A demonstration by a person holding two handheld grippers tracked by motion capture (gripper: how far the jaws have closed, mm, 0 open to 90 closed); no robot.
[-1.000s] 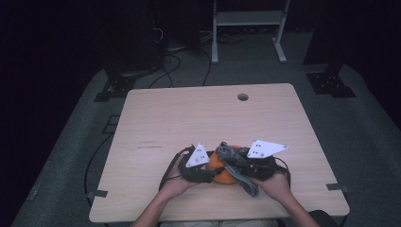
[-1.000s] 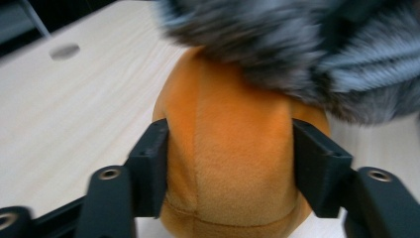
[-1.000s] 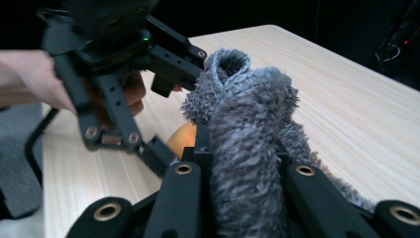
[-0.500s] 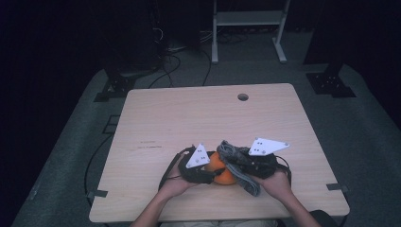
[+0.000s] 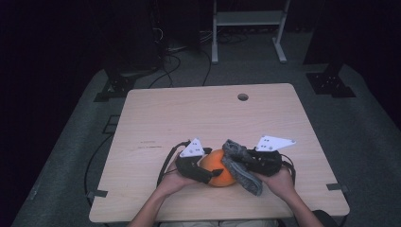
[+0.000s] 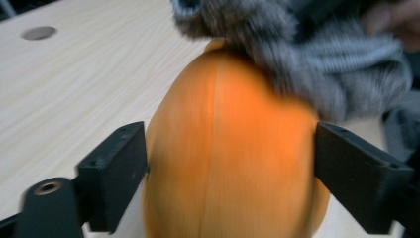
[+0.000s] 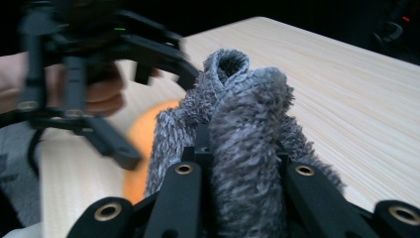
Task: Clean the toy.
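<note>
Near table's front edge, orange ball, apparently unclamped

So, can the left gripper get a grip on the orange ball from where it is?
Probably yes: the left gripper already straddles the orange ball, its jaws having just opened. The grey cloth in the right gripper lies only over the ball's far end.

No readable text, labels or signs.
</note>
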